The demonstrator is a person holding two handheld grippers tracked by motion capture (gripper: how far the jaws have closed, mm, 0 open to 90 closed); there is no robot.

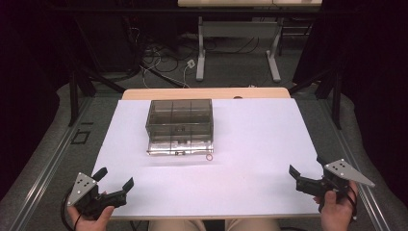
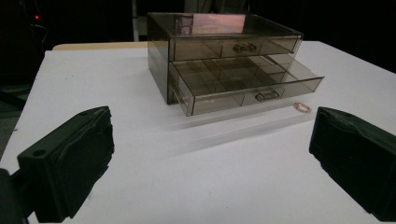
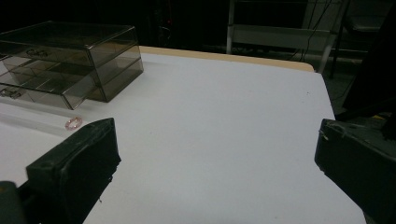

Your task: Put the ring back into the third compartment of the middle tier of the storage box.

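— Smoky see-through plastic! Is that a box of drawers (image 1: 179, 126) on the white desk (image 1: 250, 159)?

— Yes. It sits near the far edge. Its bottom drawer (image 2: 243, 86) is pulled out a bit, and a tiny pink ring (image 1: 209, 156) lies on the desk just beside that drawer's corner.

— And the claws?

— The left claw (image 1: 113, 180) and the right claw (image 1: 305, 173) are both wide open, holding nothing. They hang at the near corners, well apart from the box.

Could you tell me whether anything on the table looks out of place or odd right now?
Two small things. The lower drawer of the clear drawer box stands pulled out while the upper drawer is shut, and a small pinkish ring lies loose on the white table by the box's front corner.
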